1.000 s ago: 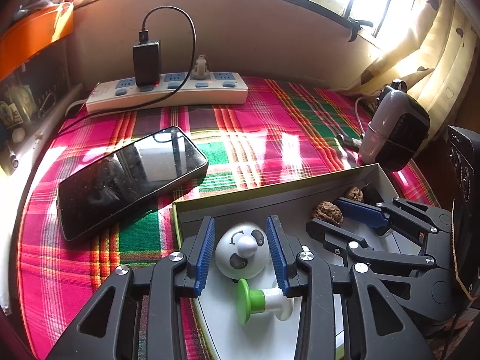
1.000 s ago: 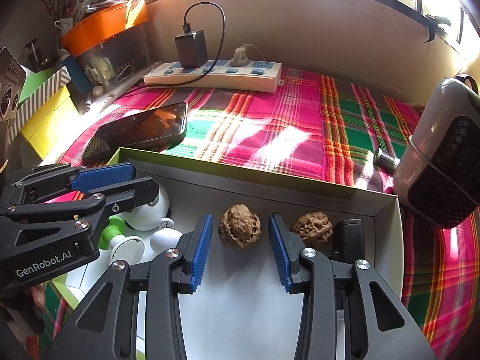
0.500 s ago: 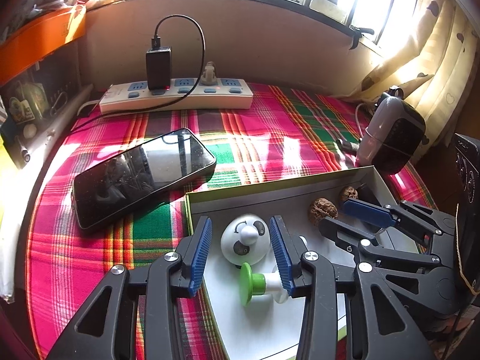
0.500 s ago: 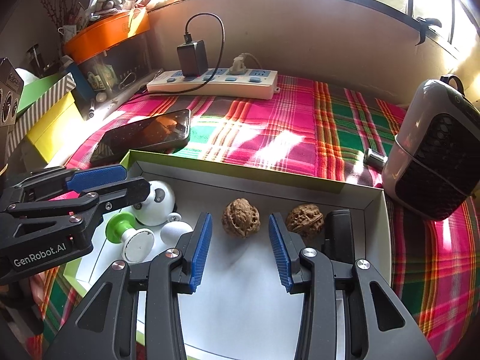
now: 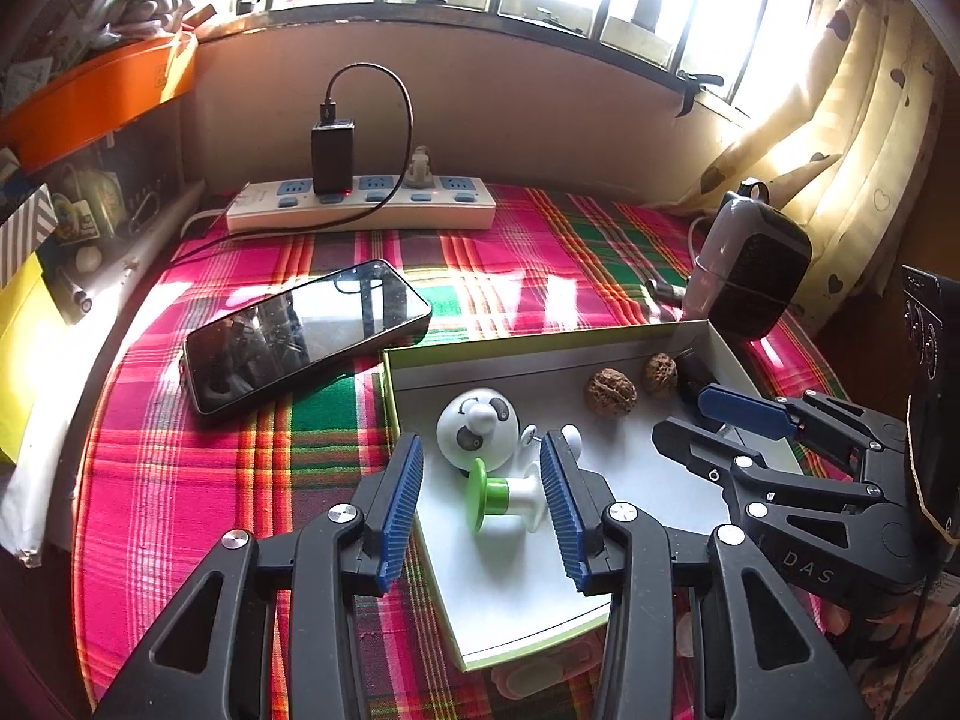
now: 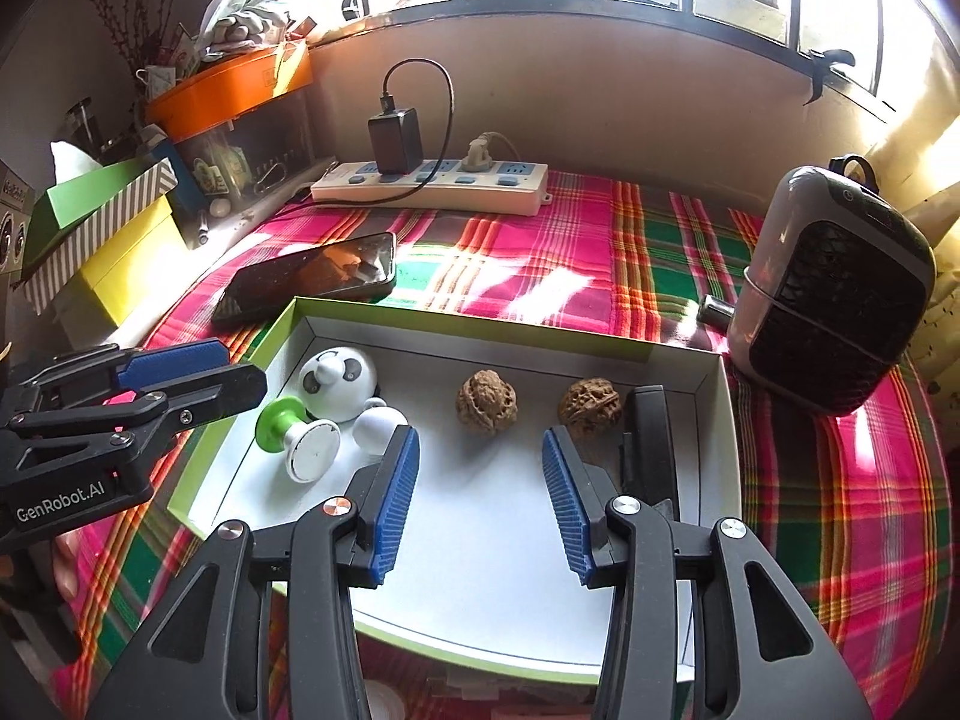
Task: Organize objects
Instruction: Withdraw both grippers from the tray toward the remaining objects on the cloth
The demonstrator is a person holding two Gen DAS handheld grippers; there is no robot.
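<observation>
While both grippers hang over the box [image 6: 717, 396] with nothing between the pads, note this: your left gripper [image 5: 480, 504] stands parted, and your right gripper [image 6: 480, 495] is opening. Nearest lies 1 green-capped knob [image 6: 285, 429] – light, hard, slick; take its narrow stem. Beside it, 1 white ball [image 6: 377, 427] will likely roll. Behind sits 1 panda dome [image 6: 336, 384], smooth, so clamp low. The 2 walnuts [image 6: 486, 401] are ridged and rigid – easy grips. Beyond the box: 1 phone [image 6: 312, 282], heavier, glassy; take its long edges.

A black charger [image 5: 332, 157] is being held in a white power strip [image 5: 366, 211], which is lying on the plaid cloth [image 5: 180, 456] near the wall.
</observation>
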